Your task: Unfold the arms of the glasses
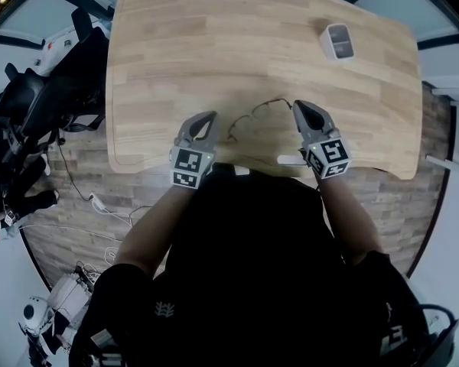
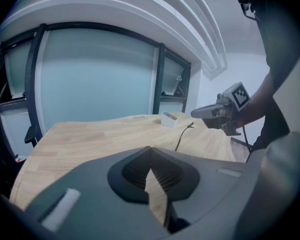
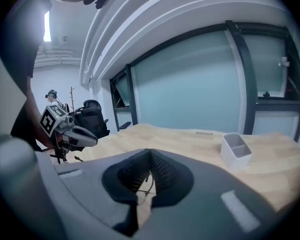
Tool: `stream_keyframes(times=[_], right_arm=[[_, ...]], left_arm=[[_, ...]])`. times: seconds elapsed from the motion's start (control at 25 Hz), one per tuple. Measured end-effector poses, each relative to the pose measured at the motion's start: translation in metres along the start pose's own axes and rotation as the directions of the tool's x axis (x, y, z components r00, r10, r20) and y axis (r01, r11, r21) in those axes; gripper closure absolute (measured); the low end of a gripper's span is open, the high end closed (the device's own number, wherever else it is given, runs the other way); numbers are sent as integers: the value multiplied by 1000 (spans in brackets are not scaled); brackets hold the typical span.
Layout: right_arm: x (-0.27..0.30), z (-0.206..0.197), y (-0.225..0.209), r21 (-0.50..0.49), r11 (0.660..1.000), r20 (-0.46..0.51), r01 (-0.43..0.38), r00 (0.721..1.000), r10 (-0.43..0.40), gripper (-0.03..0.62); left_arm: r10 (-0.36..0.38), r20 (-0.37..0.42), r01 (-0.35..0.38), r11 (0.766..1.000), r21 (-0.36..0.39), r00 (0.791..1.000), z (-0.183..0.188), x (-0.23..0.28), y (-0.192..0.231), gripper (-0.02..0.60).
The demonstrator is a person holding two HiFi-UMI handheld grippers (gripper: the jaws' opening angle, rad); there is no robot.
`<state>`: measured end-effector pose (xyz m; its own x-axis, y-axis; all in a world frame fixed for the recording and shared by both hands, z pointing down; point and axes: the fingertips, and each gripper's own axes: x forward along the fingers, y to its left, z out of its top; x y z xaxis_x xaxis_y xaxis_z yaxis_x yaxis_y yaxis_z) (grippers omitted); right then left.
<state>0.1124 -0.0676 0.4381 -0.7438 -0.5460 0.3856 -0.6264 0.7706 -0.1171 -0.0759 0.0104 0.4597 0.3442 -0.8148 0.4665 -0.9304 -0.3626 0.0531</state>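
Thin wire-framed glasses (image 1: 254,116) lie near the front edge of the wooden table (image 1: 176,44), between my two grippers. My left gripper (image 1: 212,117) is shut at their left end. In the left gripper view (image 2: 151,149) one thin arm of the glasses (image 2: 182,136) rises from behind the shut jaws towards my right gripper (image 2: 196,113). My right gripper (image 1: 297,107) is shut at the right end. In the right gripper view (image 3: 150,151) the wire frame (image 3: 144,190) hangs in the slit below its closed pads. The pinch points themselves are hidden.
A small white box (image 1: 337,40) stands at the table's far right. A black office chair (image 1: 53,105) and cables sit on the floor to the left. The person's body is close against the table's front edge (image 1: 237,163). Windows run behind the table.
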Motion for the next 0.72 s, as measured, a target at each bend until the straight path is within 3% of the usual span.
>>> stream_keyframes(times=[0.72], right_arm=[[3, 8, -15, 2, 1000, 30, 24, 999, -24, 592]], left_arm=[[-41, -7, 41, 999, 33, 999, 7, 22, -5, 575]])
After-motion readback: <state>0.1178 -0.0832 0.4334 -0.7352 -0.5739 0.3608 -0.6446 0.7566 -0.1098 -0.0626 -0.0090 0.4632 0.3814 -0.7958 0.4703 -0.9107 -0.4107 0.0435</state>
